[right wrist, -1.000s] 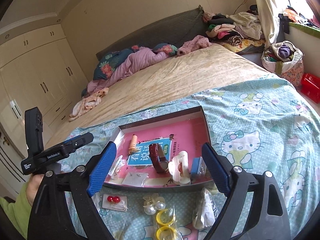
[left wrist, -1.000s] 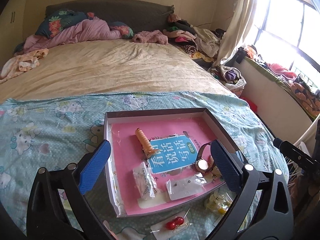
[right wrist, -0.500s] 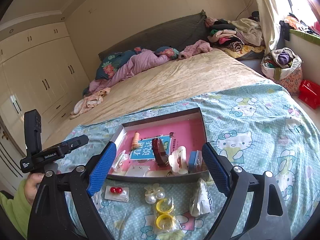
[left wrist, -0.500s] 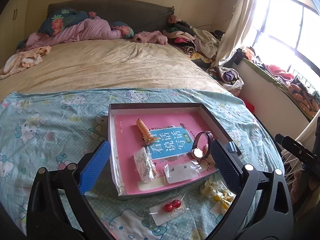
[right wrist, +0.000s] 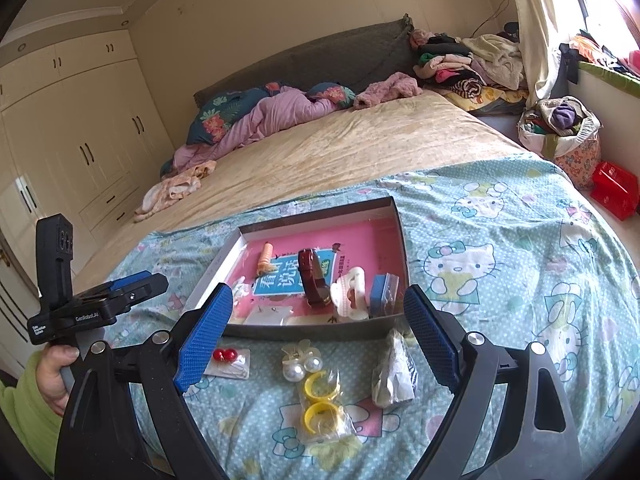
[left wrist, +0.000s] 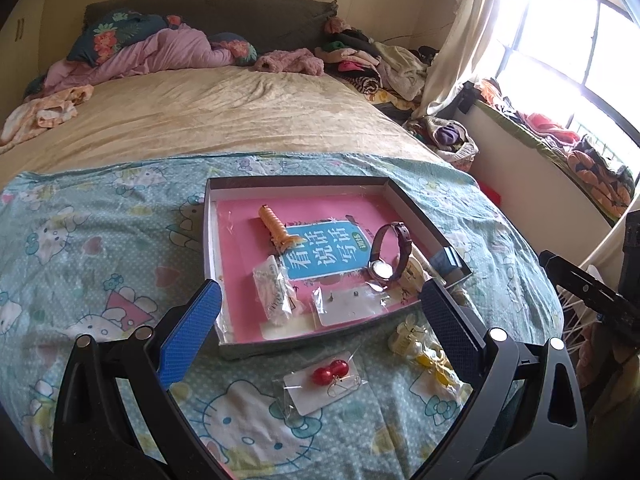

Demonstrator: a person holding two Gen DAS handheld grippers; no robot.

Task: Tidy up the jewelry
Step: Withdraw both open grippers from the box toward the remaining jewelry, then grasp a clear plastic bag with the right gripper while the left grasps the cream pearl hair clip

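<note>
Left wrist view: the left gripper (left wrist: 318, 312) hovers over the bed with its blue-padded fingers (left wrist: 188, 338) spread wide and nothing between them. Ahead lies a shallow dark-rimmed cardboard box (left wrist: 208, 236) on a light-blue cartoon-cat bedsheet (left wrist: 100, 264). Inside it, on a pink liner, lie an orange ribbed clip (left wrist: 274, 228), a maroon-strapped wristwatch (left wrist: 390, 254) standing on edge, and small clear plastic packets (left wrist: 274, 296). In front of the box, on the sheet, rests a carded pair of red ball earrings (left wrist: 330, 372), and to its right a packet of yellow hoops (left wrist: 434, 364).

Right wrist view: the right gripper (right wrist: 318, 330) also has its fingers (right wrist: 204, 338) wide apart, empty. Between them on the sheet lie the red earrings (right wrist: 224, 355), a pair of pearl earrings (right wrist: 300, 364), yellow hoop earrings in a clear bag (right wrist: 320, 398) and a crumpled clear packet (right wrist: 394, 372). The box (right wrist: 402, 248) sits just beyond. At left, a hand (right wrist: 54, 376) in a green sleeve grips the other gripper's handle.
</note>
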